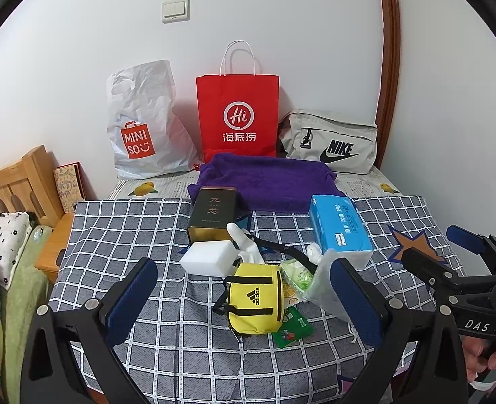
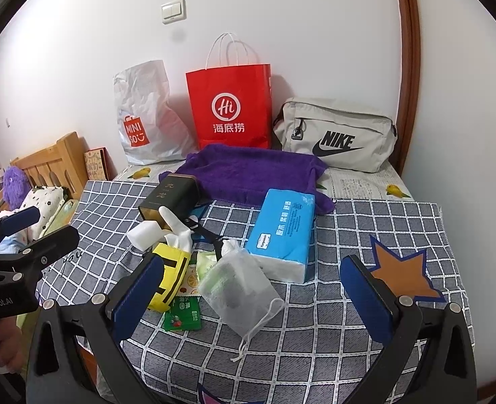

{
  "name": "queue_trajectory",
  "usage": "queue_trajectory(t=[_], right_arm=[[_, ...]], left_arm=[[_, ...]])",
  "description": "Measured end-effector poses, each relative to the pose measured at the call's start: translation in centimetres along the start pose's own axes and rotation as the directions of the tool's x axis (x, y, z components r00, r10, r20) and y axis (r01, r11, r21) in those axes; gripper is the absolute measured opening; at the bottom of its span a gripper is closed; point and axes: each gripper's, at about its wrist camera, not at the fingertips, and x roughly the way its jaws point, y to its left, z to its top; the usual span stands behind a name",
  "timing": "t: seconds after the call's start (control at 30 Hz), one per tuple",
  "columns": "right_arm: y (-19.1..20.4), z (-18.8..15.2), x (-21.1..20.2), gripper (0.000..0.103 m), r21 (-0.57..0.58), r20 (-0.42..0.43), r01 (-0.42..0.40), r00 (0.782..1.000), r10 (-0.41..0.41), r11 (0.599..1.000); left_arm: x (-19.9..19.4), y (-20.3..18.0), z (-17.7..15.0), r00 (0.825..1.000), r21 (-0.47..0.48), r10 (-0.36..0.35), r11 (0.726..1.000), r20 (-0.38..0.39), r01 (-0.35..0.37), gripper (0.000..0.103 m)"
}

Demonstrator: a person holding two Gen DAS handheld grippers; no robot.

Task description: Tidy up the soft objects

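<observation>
A pile lies on the checked cloth (image 1: 120,235): a yellow adidas pouch (image 1: 254,298), a white sponge block (image 1: 209,257), white gloves (image 1: 246,242), a blue tissue pack (image 1: 340,227), a white mesh drawstring pouch (image 2: 237,286), green packets (image 1: 291,331) and a dark tin (image 1: 212,213). A purple towel (image 1: 264,181) lies behind. My left gripper (image 1: 248,299) is open and empty, its fingers either side of the yellow pouch, held short of it. My right gripper (image 2: 251,289) is open and empty, near the mesh pouch. It also shows in the left wrist view (image 1: 446,245).
Against the wall stand a white Miniso plastic bag (image 1: 143,124), a red paper bag (image 1: 237,114) and a grey Nike bag (image 1: 332,141). A wooden bed frame (image 1: 15,181) with bedding is at the left. A wooden door frame (image 1: 391,50) is at the right.
</observation>
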Motion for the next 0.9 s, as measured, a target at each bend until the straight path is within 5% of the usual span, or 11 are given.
queue_trajectory(t=[0.9], right_arm=[[-0.01, 0.18, -0.35, 0.103, 0.000, 0.004, -0.002, 1.000, 0.002, 1.000]], left_arm=[[-0.19, -0.36, 0.01, 1.000, 0.006, 0.000, 1.000, -0.003, 0.000, 0.103]])
